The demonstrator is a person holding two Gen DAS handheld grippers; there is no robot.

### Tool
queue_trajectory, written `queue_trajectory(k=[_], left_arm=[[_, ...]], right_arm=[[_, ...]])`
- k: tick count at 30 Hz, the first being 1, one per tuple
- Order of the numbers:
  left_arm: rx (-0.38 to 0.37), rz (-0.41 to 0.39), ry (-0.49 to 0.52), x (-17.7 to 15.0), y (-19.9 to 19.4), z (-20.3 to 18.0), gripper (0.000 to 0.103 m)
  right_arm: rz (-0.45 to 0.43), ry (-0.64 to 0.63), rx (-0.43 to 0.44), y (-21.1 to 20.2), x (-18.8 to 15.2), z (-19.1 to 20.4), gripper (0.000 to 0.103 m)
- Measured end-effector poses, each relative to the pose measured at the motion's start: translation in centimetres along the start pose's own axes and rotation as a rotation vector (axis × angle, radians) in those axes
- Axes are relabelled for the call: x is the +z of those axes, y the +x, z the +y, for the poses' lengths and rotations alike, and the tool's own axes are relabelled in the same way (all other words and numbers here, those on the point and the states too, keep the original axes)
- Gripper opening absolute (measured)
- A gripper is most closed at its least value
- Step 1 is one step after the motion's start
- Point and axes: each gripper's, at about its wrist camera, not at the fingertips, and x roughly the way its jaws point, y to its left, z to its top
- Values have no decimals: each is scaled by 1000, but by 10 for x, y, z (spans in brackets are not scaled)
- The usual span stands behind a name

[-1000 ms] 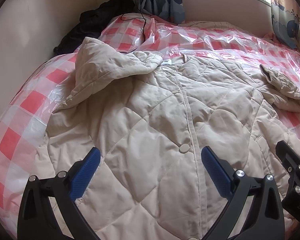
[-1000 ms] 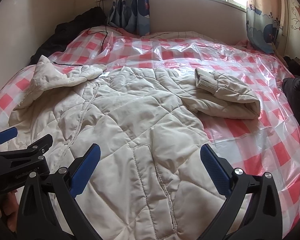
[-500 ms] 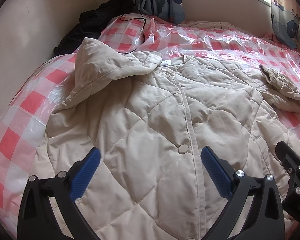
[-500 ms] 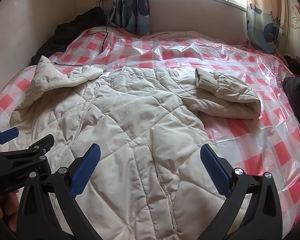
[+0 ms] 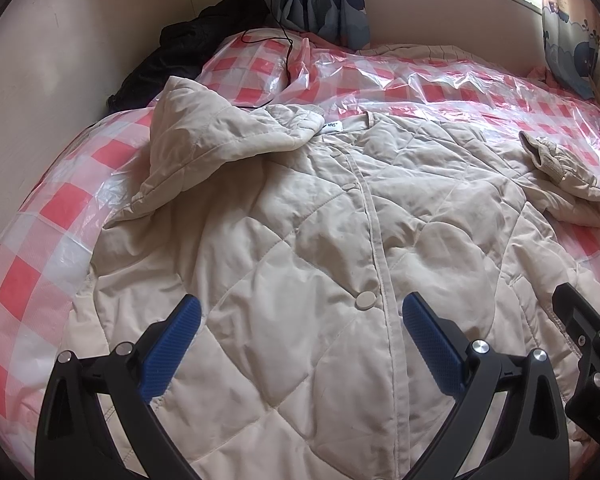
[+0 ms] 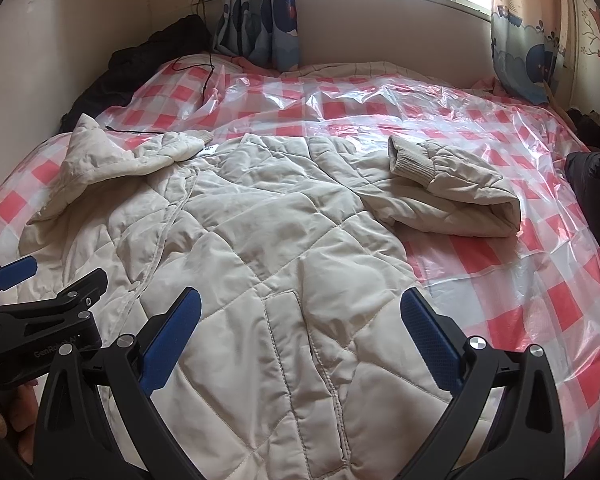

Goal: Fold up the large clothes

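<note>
Quilted coat [image 5: 300, 240] flat beside, seemingly, dark clothes [image 5: 188, 52]

Beige quilted coat [image 5: 300, 240], pink-and-white checked bed cover [image 6: 500, 264], black garment [image 5: 188, 52]

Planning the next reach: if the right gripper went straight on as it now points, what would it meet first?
Probably the cream quilted jacket, around its pocket panel, which lies between the open right gripper fingers. How far off it lies is unclear.
</note>
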Motion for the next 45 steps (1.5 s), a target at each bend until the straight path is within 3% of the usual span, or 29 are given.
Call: queue_trajectory(k=[45], left_arm=[[-16,-8,3,5,-1,-12,97]], right_arm=[[3,2,4,2,1,-3,97]])
